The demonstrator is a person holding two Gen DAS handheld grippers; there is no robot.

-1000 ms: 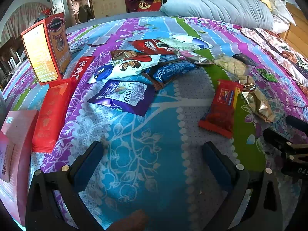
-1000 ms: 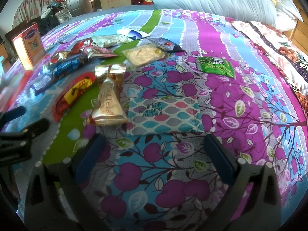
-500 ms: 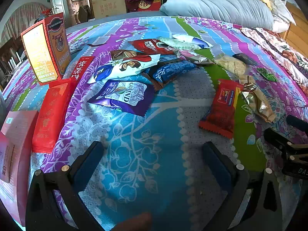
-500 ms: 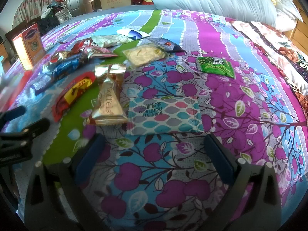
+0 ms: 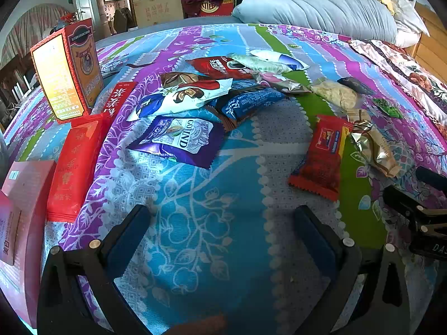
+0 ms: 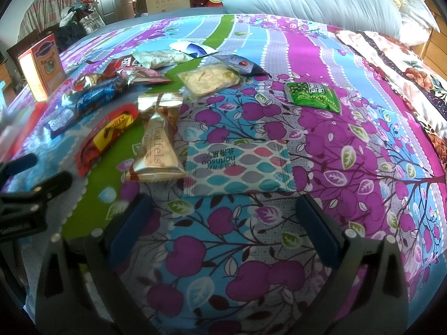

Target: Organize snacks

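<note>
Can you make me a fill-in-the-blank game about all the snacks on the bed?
1. The packet with green peas is coloured ____.
2. The gold Goffels packet lies between the red and yellow wrapper and the ____-patterned packet.
3. Both the left gripper and the right gripper are ____, holding nothing.
4. The tall orange box is ____ upright on the bed.

Missing words: green; leaf; open; standing
</note>
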